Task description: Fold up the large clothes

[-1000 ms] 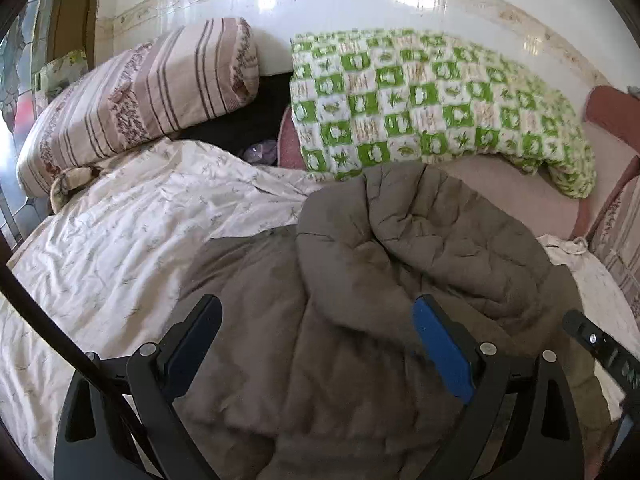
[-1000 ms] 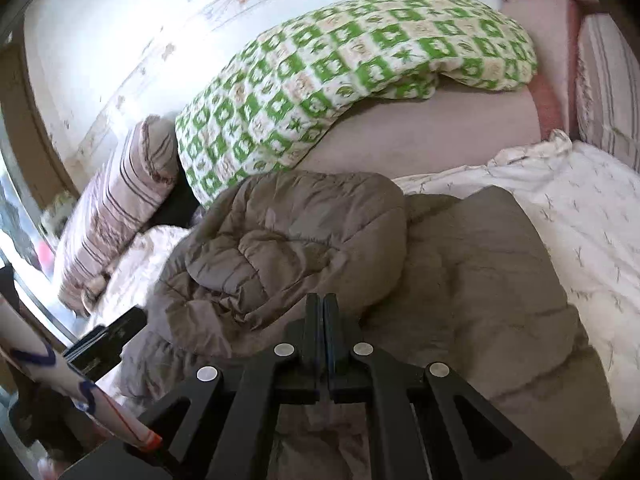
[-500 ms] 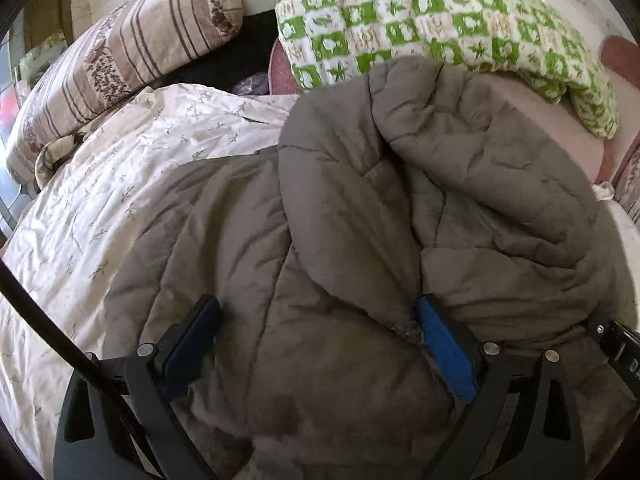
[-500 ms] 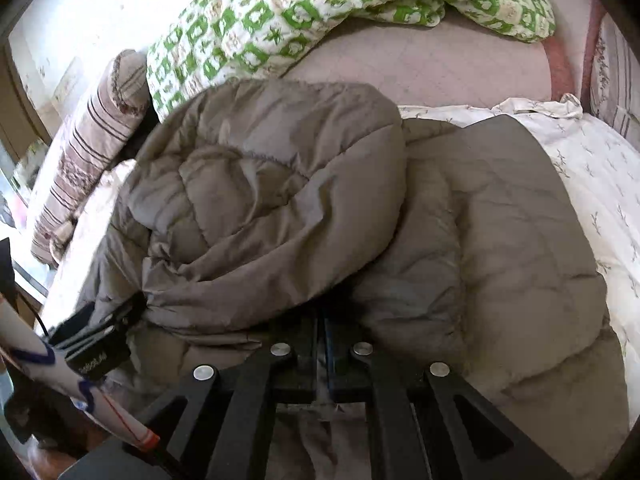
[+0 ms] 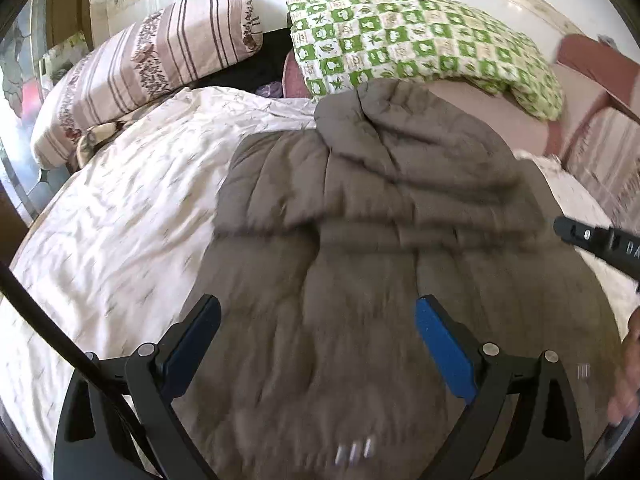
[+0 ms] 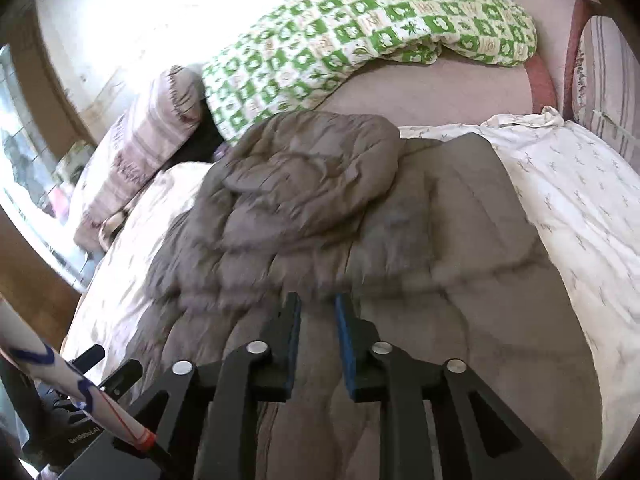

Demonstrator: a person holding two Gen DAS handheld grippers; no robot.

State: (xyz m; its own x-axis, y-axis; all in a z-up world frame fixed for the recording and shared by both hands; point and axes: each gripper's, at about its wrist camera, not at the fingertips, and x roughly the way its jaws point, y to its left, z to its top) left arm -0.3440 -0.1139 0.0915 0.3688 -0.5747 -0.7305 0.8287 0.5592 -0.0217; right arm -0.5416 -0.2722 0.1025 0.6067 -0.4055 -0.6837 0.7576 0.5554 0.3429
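Observation:
A large grey-brown padded coat (image 5: 360,240) lies on a bed with a cream patterned sheet (image 5: 120,216). Its upper part is folded forward onto the body in a rumpled layer (image 6: 304,184). My left gripper (image 5: 316,320) is wide open and empty, hovering above the coat's near part. My right gripper (image 6: 318,312) is slightly open with a narrow gap between its blue pads, empty, above the coat's middle. The right gripper's tip shows at the right edge of the left wrist view (image 5: 592,236).
A green-and-white checked quilt (image 5: 420,48) lies at the back on a pink mattress (image 6: 440,88). A striped pillow (image 5: 152,68) sits back left and another pillow (image 6: 608,80) at the right. A window is on the left. The sheet (image 6: 580,200) lies bare right of the coat.
The right gripper opened and let go of the coat fold, which now rests on the coat's body. Both grippers pulled back and up from the coat. The left stayed open.

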